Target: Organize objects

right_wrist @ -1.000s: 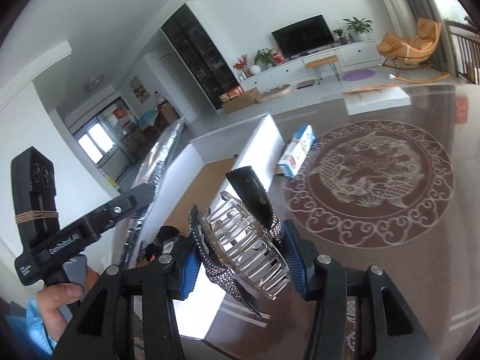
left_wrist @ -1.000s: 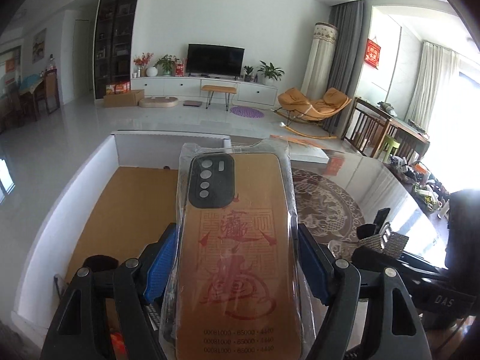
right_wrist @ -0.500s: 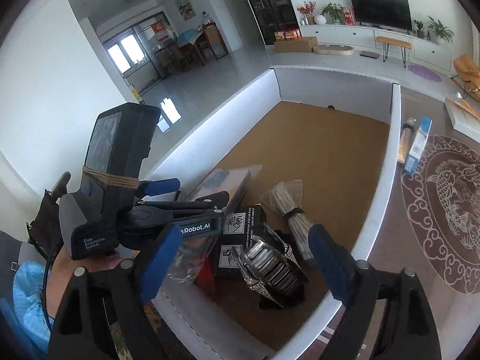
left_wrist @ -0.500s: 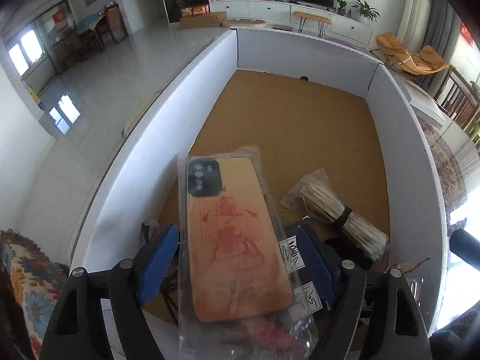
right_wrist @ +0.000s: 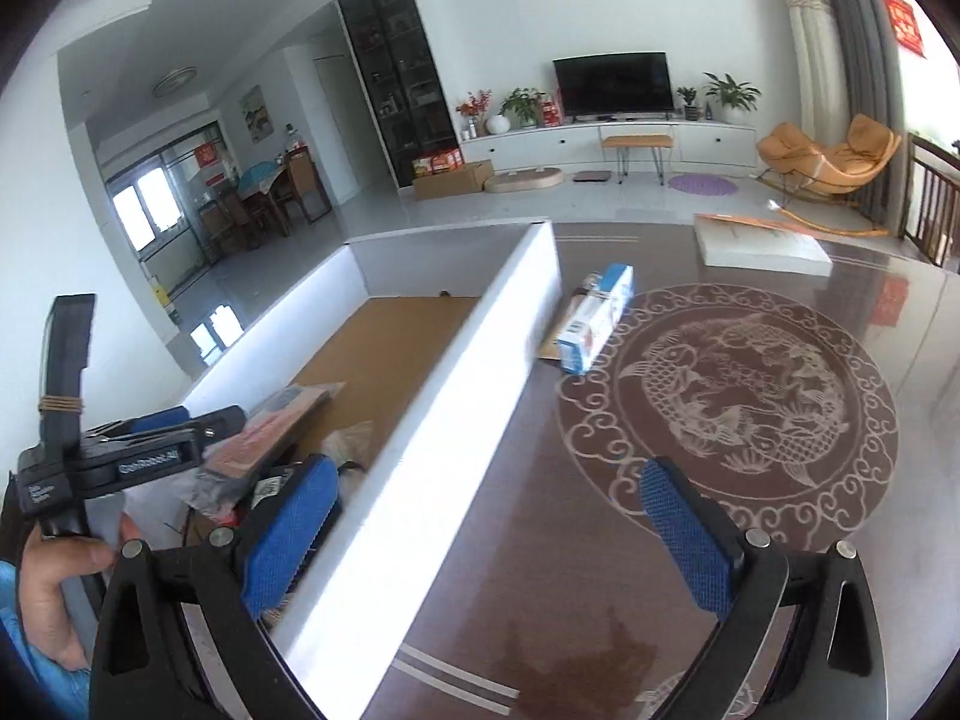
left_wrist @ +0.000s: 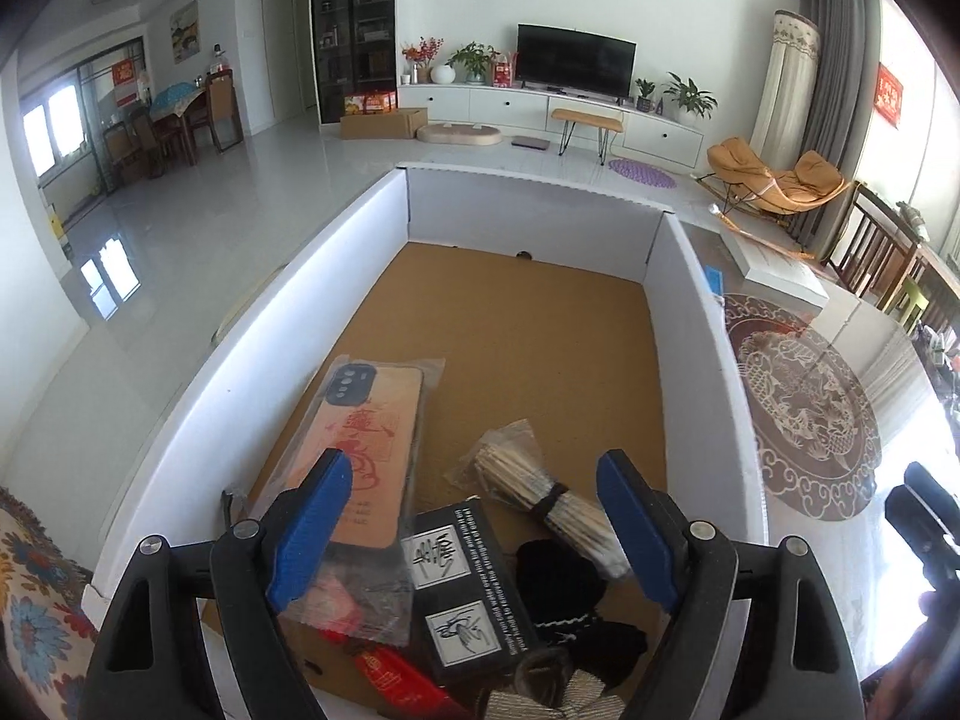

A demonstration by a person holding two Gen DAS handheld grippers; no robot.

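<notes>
Left gripper (left_wrist: 474, 522): jaws have just been opening, now released; the bagged phone case (left_wrist: 366, 438) it carried a second ago lies on the cork floor of the white box (left_wrist: 690, 324), ahead of its left jaw. Right gripper (right_wrist: 486, 528): jaws have just been opening, now spread and empty; the hair claw it held is out of view. Blue carton (right_wrist: 597, 318): on the worktop (right_wrist: 600, 600) ahead of the right jaws, likely next.

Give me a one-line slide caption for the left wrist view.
Open left gripper above the white box, the bagged phone case lying released inside.
</notes>
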